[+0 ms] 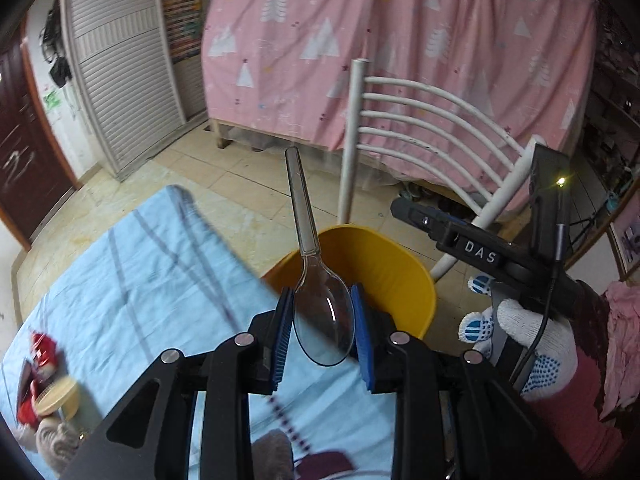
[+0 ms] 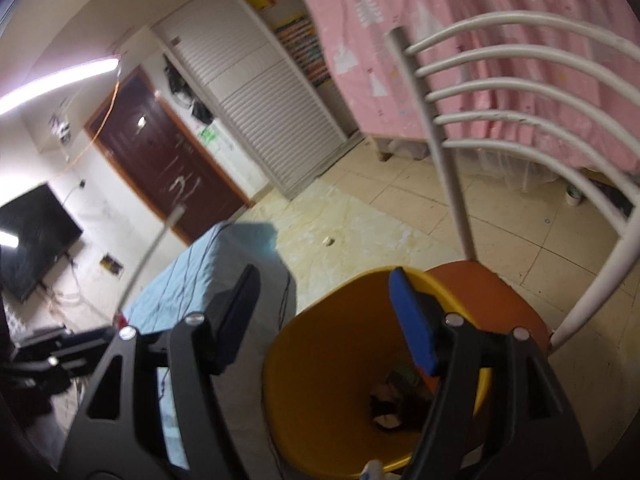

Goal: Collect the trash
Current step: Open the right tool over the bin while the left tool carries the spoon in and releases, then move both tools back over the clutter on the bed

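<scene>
Left wrist view: left tool [image 1: 323,322] is pinching the clear plastic spoon [image 1: 318,300] by its bowl, handle poking up over the near rim of the yellow bin [image 1: 394,276]; it looks light, slick and a bit brittle, so I'd keep the pinch gentle. Right wrist view: right tool [image 2: 326,322] is spread and empty above that bin, some trash [image 2: 394,400] already at the bottom.

The spoon [image 1: 320,312] is clear plastic, gripped between blue pads [image 1: 362,332] of black left tongs [image 1: 323,330]. Behind it stands a yellow bucket [image 1: 384,264]. Left of the bucket lies a pale blue cloth [image 1: 132,280] with purple stripes. Beyond the bucket, a white chair [image 1: 420,128] fronts a pink sheet [image 1: 400,40] printed with white trees.
</scene>
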### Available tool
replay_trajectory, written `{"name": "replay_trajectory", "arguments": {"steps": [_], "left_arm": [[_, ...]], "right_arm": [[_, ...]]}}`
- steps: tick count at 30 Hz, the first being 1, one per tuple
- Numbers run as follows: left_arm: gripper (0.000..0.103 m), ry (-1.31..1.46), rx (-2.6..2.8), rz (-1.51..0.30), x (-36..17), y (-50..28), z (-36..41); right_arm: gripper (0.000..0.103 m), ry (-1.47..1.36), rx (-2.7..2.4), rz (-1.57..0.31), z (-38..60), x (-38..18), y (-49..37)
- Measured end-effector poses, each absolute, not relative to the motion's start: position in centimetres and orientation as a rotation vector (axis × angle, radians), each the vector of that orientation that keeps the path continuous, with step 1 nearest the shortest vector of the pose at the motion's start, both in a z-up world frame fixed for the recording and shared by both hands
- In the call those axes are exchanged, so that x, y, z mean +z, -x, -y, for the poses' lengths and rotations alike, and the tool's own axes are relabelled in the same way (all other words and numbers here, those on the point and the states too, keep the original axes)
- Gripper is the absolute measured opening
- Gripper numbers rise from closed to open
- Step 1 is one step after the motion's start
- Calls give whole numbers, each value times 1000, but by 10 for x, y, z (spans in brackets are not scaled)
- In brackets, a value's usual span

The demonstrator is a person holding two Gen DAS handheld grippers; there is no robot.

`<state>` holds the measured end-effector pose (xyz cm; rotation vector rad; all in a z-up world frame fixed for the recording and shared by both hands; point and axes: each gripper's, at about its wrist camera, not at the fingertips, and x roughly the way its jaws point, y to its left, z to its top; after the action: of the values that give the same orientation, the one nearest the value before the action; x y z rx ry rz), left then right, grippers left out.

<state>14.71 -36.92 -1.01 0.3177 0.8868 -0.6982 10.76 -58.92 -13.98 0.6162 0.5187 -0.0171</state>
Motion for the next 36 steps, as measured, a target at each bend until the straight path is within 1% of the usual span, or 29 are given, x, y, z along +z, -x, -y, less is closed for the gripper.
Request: {"name": "replay_trajectory", "arguments": {"steps": [6, 8, 9, 11, 12, 21, 24, 29, 36], "left_arm": [[20, -335, -692, -844, -15, -149, 398], [23, -338, -684, -841, -18, -153, 404], [26, -339, -679, -846, -20, -155, 407], [53, -335, -666, -859, -26, -161, 409], [55, -329, -660, -863, -28, -162, 407], [56, -274, -616, -888, -35, -163, 372], [56, -247, -608, -875, -28, -160, 359], [56, -205, -585, -844, -12, -152, 332], [58, -161, -535, -797, 7, -143, 291]], "right_arm": [[65, -642, -47, -488, 603, -136, -100], [65, -647, -44, -490, 604, -137, -100], [65, -649, -42, -492, 604, -137, -100], [65, -648, -37, -495, 602, -136, -102], [65, -647, -35, -496, 601, -136, -102], [65, -618, -4, -500, 585, -132, -102], [65, -598, 14, -496, 577, -127, -100], [69, -557, 56, -497, 556, -119, -100], [70, -497, 145, -535, 514, -113, -105]]}}
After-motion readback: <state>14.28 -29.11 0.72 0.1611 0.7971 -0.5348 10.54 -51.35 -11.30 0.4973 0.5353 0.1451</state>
